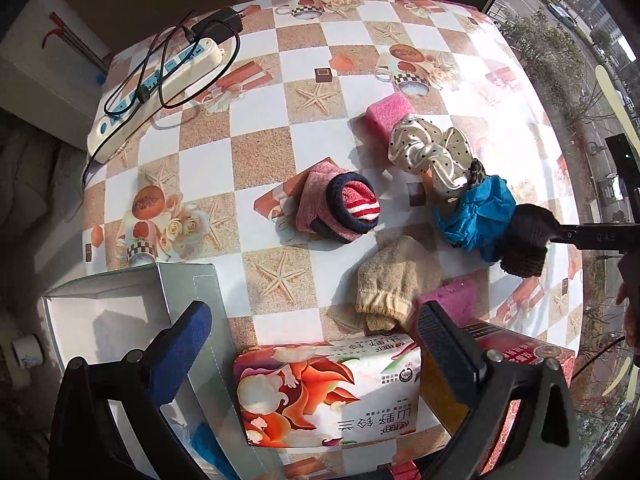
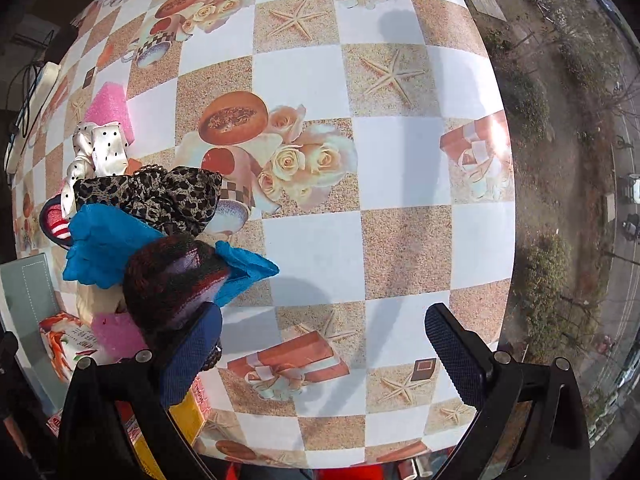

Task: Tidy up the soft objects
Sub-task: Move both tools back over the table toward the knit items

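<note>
Left wrist view: looking down on a checkered tabletop (image 1: 304, 92) printed with starfish and roses. Left gripper (image 1: 316, 344) low in the foreground, fingers spread wide with nothing between them, a tissue pack (image 1: 328, 392) lying flat just below the gap. To the left, an open white box (image 1: 120, 312) at the tabletop's near corner. At the center, a rolled pair of socks (image 1: 340, 208), pink outside, red-striped within. Nearer, a beige knit sock (image 1: 394, 284), touching a pink sponge (image 1: 456, 292) behind the right-hand finger. Farther back, a second pink sponge (image 1: 388, 114) with a polka-dot cream scrunchie (image 1: 428, 152) lying against it. Next to that, a blue scrunchie (image 1: 476, 216), and beside it a dark knit item (image 1: 528, 236) met by a black bar coming in from the right edge; whether that bar clamps it, not clear from here. Far left, a white power strip (image 1: 156, 84) with black cords.

Right wrist view: right gripper (image 2: 324, 344) with fingers apart, nothing pinched. Left-hand finger (image 2: 192, 356) pressed against the dark knit item (image 2: 176, 280), right-hand finger over bare tabletop (image 2: 400, 248). Blue scrunchie (image 2: 108, 248) around and behind the knit item, a leopard-print scrunchie (image 2: 168, 196) just above, the polka-dot scrunchie (image 2: 100, 148) and pink sponge (image 2: 110, 108) farther up. Tissue pack (image 2: 68, 344) at lower left.
</note>
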`<state>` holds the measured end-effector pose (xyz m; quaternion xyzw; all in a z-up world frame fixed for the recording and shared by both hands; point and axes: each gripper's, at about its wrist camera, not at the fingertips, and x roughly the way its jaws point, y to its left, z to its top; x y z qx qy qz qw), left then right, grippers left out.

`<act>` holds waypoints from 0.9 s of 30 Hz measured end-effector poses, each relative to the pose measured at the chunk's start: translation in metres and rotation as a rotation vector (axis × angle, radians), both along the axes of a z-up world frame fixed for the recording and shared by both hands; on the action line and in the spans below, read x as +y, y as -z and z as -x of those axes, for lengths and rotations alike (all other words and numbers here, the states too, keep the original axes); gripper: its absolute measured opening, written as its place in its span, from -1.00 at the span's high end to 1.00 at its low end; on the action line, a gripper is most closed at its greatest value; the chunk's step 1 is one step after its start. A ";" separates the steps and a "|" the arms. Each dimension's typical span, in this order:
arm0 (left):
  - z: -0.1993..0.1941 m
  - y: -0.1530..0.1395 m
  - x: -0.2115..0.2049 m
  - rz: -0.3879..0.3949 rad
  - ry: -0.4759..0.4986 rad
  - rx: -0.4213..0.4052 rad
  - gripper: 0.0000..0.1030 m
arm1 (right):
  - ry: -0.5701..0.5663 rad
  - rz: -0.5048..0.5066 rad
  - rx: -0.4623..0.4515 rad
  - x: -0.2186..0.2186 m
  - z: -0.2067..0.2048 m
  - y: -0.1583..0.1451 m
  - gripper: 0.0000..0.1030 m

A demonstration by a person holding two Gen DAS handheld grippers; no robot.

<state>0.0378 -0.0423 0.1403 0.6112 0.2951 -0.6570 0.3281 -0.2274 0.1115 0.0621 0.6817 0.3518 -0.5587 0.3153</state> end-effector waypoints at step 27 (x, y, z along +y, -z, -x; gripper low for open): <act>0.060 0.111 -0.053 -0.096 -0.048 -0.137 -1.00 | 0.070 -0.045 -0.308 0.059 -0.067 0.049 -0.99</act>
